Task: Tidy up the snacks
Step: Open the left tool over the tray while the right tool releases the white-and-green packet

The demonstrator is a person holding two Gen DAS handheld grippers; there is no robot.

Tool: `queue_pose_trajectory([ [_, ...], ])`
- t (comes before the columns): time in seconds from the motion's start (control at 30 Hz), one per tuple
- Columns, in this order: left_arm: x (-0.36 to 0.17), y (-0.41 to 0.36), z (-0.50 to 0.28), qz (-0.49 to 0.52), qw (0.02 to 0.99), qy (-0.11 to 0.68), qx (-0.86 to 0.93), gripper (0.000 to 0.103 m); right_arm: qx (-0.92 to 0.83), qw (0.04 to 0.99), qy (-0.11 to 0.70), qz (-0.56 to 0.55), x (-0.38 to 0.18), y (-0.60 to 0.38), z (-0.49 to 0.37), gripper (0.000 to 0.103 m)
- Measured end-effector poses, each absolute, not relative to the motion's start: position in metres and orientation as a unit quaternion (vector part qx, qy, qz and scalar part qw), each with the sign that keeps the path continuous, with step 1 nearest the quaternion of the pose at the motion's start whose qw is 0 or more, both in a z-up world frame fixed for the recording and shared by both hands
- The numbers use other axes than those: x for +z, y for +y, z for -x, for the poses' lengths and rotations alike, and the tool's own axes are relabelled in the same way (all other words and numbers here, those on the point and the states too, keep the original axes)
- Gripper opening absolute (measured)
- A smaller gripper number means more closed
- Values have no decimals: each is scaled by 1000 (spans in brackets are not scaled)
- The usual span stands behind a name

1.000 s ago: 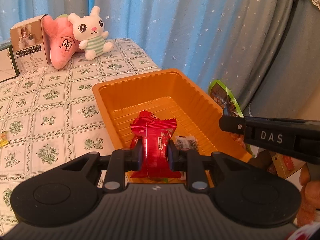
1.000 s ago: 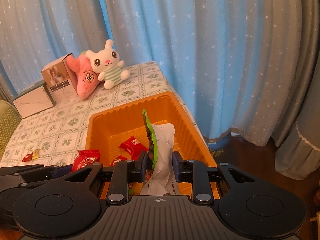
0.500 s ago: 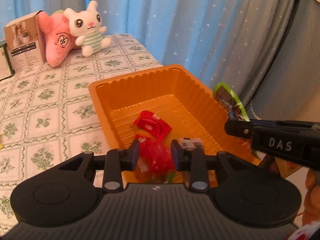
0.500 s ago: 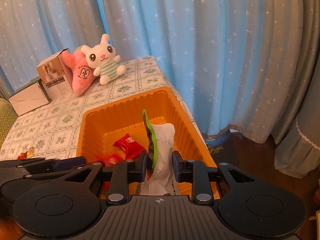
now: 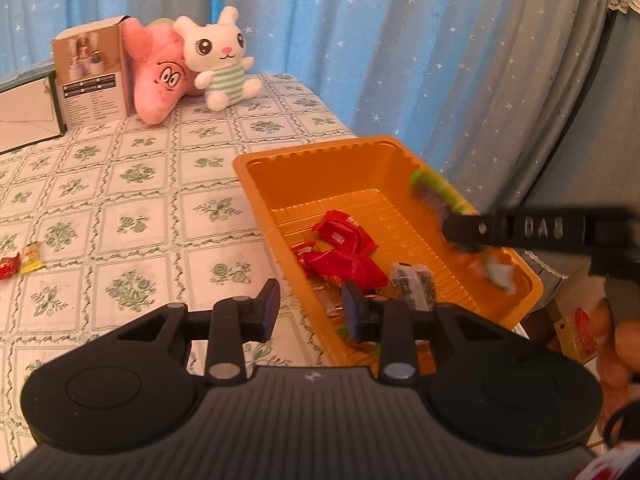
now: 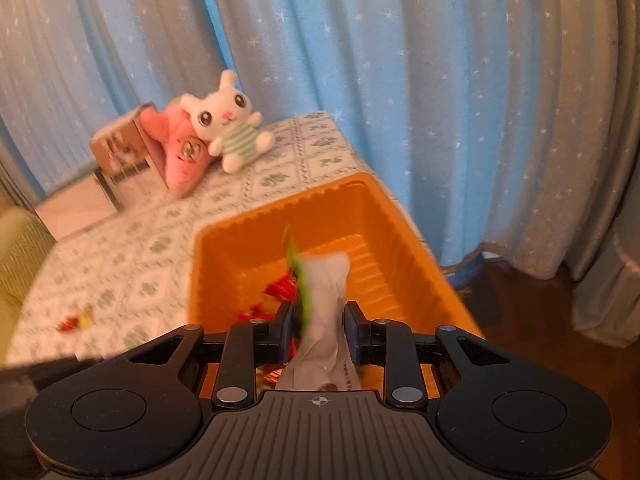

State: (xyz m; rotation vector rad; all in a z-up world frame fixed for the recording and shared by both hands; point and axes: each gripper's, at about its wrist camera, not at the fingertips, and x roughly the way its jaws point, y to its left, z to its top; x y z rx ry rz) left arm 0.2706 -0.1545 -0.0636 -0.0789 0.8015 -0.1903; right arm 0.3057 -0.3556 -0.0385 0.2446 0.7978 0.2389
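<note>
An orange tray sits at the table's right edge and holds several red snack packets and a dark packet. My left gripper is open and empty over the tray's near left rim. My right gripper is over the tray, jaws slightly apart, with a green and white snack bag between them, blurred. It also shows in the left wrist view, above the tray's right side.
A red candy and a yellow candy lie on the tablecloth at the left. A white bunny plush, a pink plush and a box stand at the back. Curtains hang behind.
My left gripper opened and dropped the red packet into the tray, then drew back left. My right gripper moved over the tray with the bag and its jaws loosened.
</note>
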Motion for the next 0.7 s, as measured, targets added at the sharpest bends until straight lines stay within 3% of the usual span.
queue_pose_trajectory([
  [0.7,-30,-132,-183,43,919,383,-81,30,90,916,365,-143,-4,-359,-206,28],
])
